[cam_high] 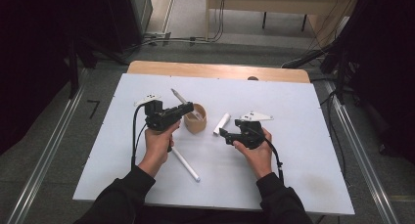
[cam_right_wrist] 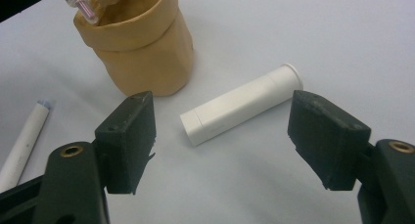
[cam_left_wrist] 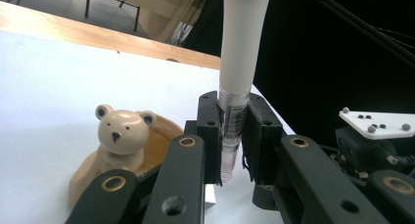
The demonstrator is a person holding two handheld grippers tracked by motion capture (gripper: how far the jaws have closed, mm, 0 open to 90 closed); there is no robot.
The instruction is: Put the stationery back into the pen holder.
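My left gripper (cam_high: 188,108) is shut on a white pen (cam_high: 177,95), which slants up and to the left above a tan cup (cam_high: 195,120). In the left gripper view the pen (cam_left_wrist: 234,87) stands upright between the jaws, its clear lower end pinched. Beside it is the cup (cam_left_wrist: 156,141) with a small bear figure (cam_left_wrist: 121,131) on it. My right gripper (cam_high: 224,132) is open, pointing at a short white tube (cam_high: 221,123) lying on the table. In the right gripper view the tube (cam_right_wrist: 242,104) lies just beyond the spread jaws of the gripper (cam_right_wrist: 225,136), untouched, with the cup (cam_right_wrist: 142,53) behind it.
A second white pen (cam_high: 186,165) lies on the white tabletop (cam_high: 293,160) near the person's left wrist; its end (cam_right_wrist: 24,141) appears at the left of the right gripper view. The wooden table edge (cam_high: 215,70) runs along the far side. Dark stands flank the table.
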